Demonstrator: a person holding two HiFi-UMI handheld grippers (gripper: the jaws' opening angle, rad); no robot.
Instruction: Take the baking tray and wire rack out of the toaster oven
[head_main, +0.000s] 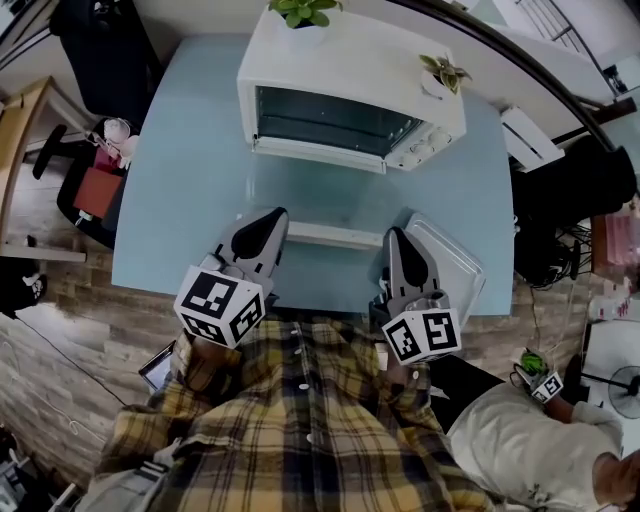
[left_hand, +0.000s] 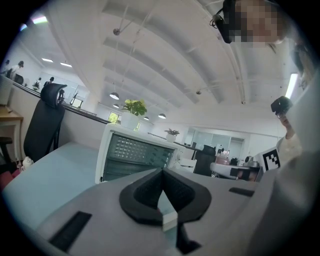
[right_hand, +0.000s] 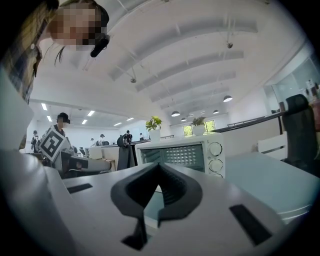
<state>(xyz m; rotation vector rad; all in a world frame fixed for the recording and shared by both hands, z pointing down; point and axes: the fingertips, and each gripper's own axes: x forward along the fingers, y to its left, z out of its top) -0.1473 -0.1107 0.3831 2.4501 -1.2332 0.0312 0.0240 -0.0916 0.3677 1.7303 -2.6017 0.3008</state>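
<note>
The left tongs (head_main: 268, 228) are closed and empty, hovering over the pale blue surface (head_main: 180, 180) just short of the white bar handle (head_main: 335, 235) of the folded-down glass door (head_main: 320, 195). Behind the door stands the white boxy toaster oven (head_main: 350, 70), with two small potted plants (head_main: 305, 10) on top. Whether the wire rack is in the cavity is unclear.

The right tongs (head_main: 400, 250) are also closed on nothing. Beside them the pale grey rectangular baking tray (head_main: 450, 262) already lies out on the surface, close to its near edge.

The likely trouble:
- Reaching in low could catch the door handle and jolt the oven, which looks light, tipping the plants.
- A rack pulled unevenly could jam in its rails and drag the oven forward.
- A sweep of the right arm could push the tray off the edge.
</note>
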